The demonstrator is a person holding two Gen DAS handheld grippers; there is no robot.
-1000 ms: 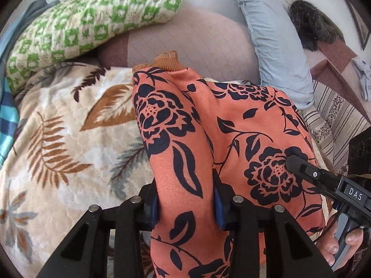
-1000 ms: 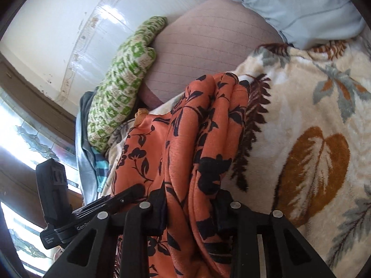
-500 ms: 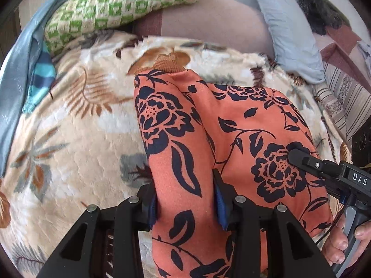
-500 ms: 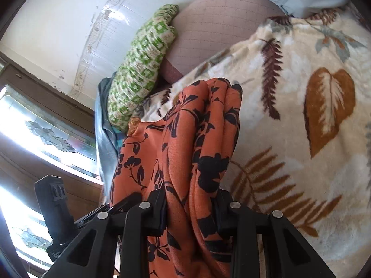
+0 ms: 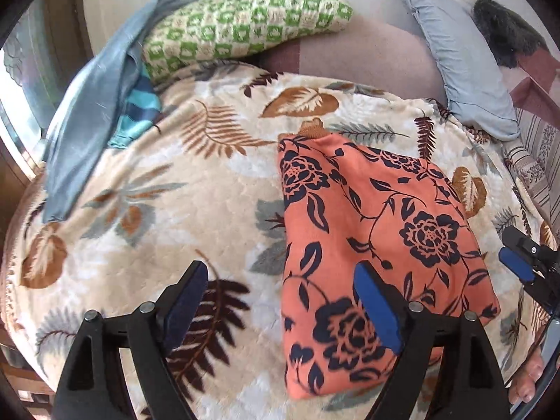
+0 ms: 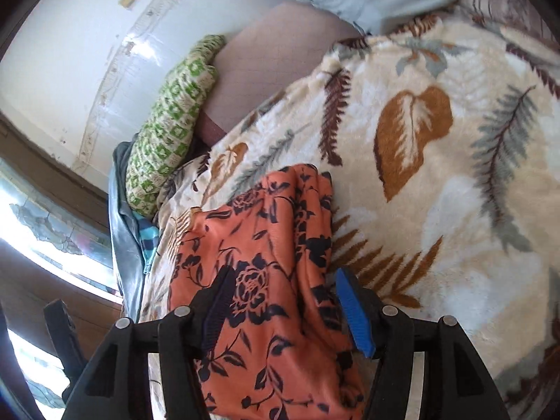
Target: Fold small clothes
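Note:
An orange garment with dark blue flowers [image 5: 367, 224] lies folded flat on the leaf-patterned blanket [image 5: 175, 210]. My left gripper [image 5: 280, 301] is open and empty above the garment's near left edge. Its right finger hangs over the cloth, its left finger over the blanket. My right gripper [image 6: 283, 301] is open, with the garment [image 6: 266, 245] lying between and below its fingers, not pinched. The right gripper's blue pads also show at the right edge of the left wrist view [image 5: 518, 266].
A green checkered pillow [image 5: 245, 28], a mauve cushion [image 5: 367, 52] and a grey-blue pillow [image 5: 462, 59] line the far side. A grey-blue cloth [image 5: 87, 112] over a teal striped one [image 5: 140, 112] lies at far left. A window [image 6: 35, 224] is at left.
Both grippers have opened and let go of the orange garment. It went from hanging in the grippers to lying folded on the blanket. Both grippers drew back from it.

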